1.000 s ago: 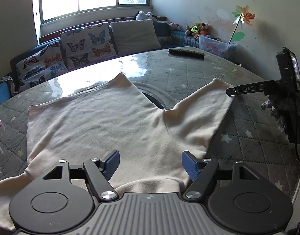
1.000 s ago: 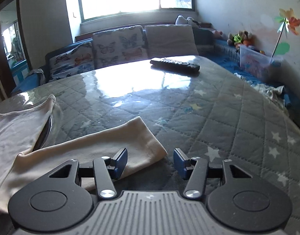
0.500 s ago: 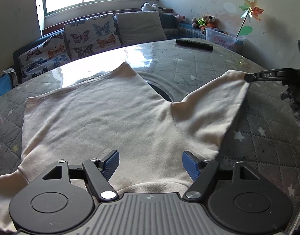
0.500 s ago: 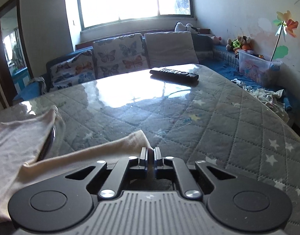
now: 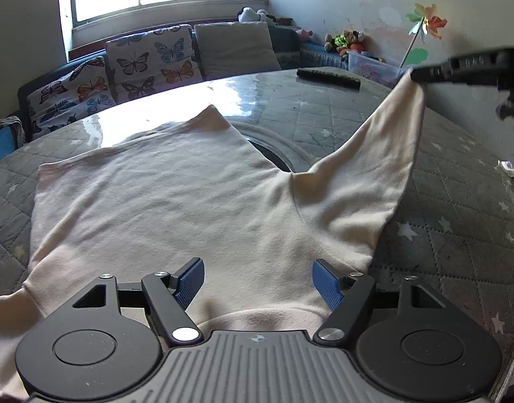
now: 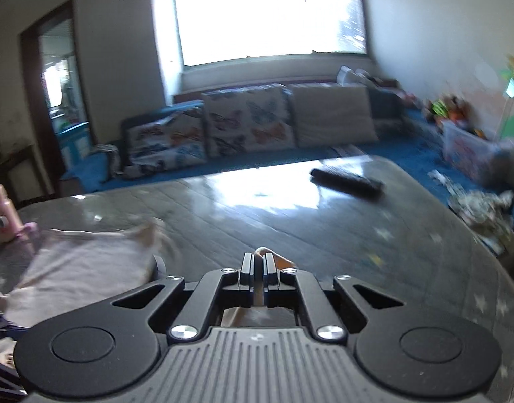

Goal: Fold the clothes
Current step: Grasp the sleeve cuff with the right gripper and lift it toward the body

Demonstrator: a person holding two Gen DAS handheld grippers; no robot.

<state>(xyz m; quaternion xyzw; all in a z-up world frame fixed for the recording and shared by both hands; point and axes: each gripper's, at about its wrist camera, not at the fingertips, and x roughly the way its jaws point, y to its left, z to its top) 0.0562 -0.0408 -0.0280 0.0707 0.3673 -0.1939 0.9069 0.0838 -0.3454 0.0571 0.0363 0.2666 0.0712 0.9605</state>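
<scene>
**Sleeve cuff pinched and raised while the other tool waits over the collar**

The cream, soft-knit long-sleeved top (image 5: 176, 201) lies spread flat on the round desk (image 5: 458, 208) with its grey quilted, star-printed cover, body toward the desk's left edge and hem toward the far rim. It is laid out flat, presumably so each sleeve can be brought over the body in turn. The left tool (image 5: 257, 282), with blue pads (image 5: 190, 283), stands wide apart over the near edge of the garment at the collar, gripping nothing; it seems placed there ready to steady the cloth. Toward the desk's right edge, the sleeve (image 5: 384, 154) rises off the surface in a taut slope, because the right tool (image 5: 421, 75) has its black fingers clamped flat on the cuff.

The left wrist view alone shows the whole garment, the lifted sleeve and where the cuff is caught. The blurred right wrist view shows what that one cannot: the right tool (image 6: 257, 263) closed to a slit with a sliver of cuff (image 6: 273, 257) poking past the tips. It also shows a black remote control (image 6: 346, 183) near the far right rim.
</scene>
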